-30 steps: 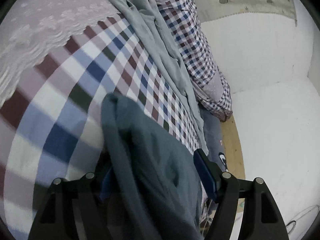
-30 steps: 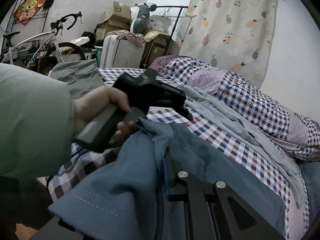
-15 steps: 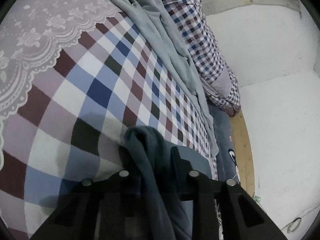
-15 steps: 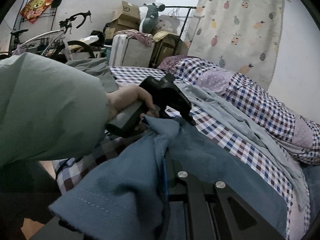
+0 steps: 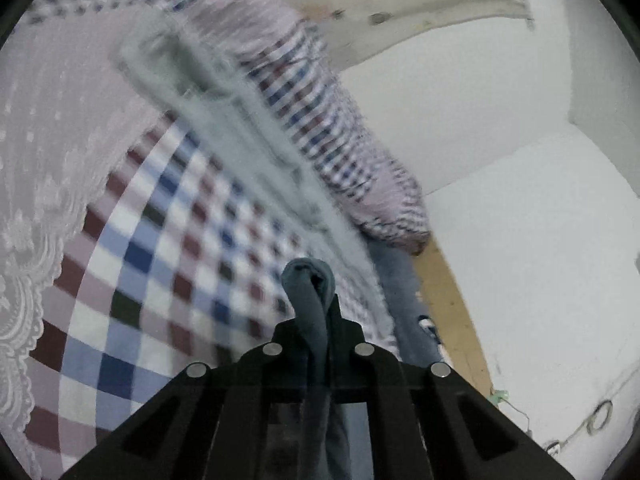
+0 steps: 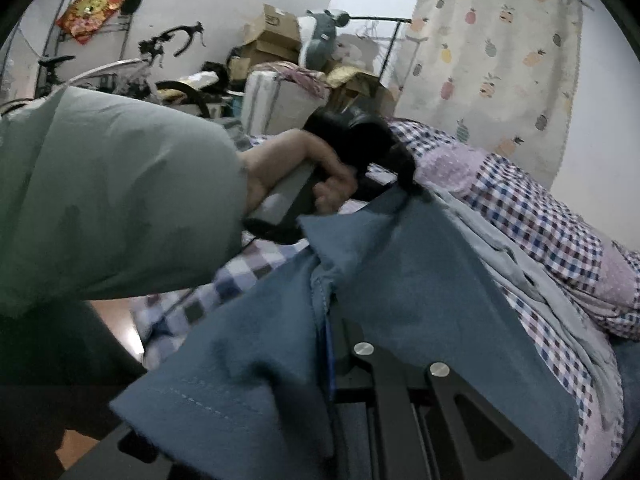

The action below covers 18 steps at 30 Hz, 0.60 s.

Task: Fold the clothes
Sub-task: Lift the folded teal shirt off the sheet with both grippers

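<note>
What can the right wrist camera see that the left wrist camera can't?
Only the right wrist view shows the person's hand, green sleeve, a bicycle and cardboard boxes. Only the left wrist view shows the lace bedcover. Both show the blue garment, pinched by the left gripper and right gripper, and the checked sheet.

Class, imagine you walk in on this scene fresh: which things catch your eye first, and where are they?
First, the blue garment, stretched above the checked bedsheet between the left gripper and the right gripper, both shut on it. Then the pineapple curtain on the far wall, and the bicycle at the back left.
</note>
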{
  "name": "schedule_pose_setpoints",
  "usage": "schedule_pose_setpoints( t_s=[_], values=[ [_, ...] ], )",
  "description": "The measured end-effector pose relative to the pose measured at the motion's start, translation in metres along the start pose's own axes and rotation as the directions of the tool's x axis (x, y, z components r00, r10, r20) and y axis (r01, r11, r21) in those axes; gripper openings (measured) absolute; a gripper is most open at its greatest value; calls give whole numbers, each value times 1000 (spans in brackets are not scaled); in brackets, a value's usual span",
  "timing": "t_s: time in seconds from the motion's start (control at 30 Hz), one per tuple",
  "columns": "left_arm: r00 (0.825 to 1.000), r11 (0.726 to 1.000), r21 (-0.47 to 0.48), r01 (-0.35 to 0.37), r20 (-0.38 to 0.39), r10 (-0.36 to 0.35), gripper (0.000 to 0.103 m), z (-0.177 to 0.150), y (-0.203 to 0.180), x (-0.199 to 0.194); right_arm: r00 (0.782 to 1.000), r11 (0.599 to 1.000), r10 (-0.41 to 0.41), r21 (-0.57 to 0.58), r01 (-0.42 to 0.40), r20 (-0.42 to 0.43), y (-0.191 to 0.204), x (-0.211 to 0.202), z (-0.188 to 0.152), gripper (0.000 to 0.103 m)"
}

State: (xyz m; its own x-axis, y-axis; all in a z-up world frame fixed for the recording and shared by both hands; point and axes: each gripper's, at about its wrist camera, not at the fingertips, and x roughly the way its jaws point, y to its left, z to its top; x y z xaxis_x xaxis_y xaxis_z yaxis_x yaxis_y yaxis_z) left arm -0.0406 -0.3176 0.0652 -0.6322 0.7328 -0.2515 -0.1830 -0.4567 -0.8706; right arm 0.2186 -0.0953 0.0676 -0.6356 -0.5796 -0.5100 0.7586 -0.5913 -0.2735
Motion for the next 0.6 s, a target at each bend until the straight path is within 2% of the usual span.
schedule_pose_setpoints(
  t_s=[0.1,0.17,0.23,0.27,0.37,0.47,0.6],
  values=[
    [997,997,48,62,52,-64,4,8,-28,-30,998,1000,22,17,-23,67,8,-18,16,5],
    [998,999,44,27,56,-30,4,12,-23,-41,995,999,33,30,-36,99,13,-23,25,5],
    [998,999,38,-11,57,9,4,17,-16,-52,995,998,46,43,-49,84,18,-11,24,5],
    [997,998,10,-59,46,59,4,17,-4,-46,996,997,52,50,-56,72,20,-4,23,5],
    [990,988,-63,-141,8,142,4,14,30,-34,998,992,68,105,-70,15,20,16,13,5],
    [990,988,-59,-142,-2,142,4,13,29,-28,999,989,54,136,-54,4,13,12,5,5],
    [995,995,7,-96,0,96,4,12,-9,-13,1000,977,22,212,-22,2,-11,-10,-6,5]
  ],
)
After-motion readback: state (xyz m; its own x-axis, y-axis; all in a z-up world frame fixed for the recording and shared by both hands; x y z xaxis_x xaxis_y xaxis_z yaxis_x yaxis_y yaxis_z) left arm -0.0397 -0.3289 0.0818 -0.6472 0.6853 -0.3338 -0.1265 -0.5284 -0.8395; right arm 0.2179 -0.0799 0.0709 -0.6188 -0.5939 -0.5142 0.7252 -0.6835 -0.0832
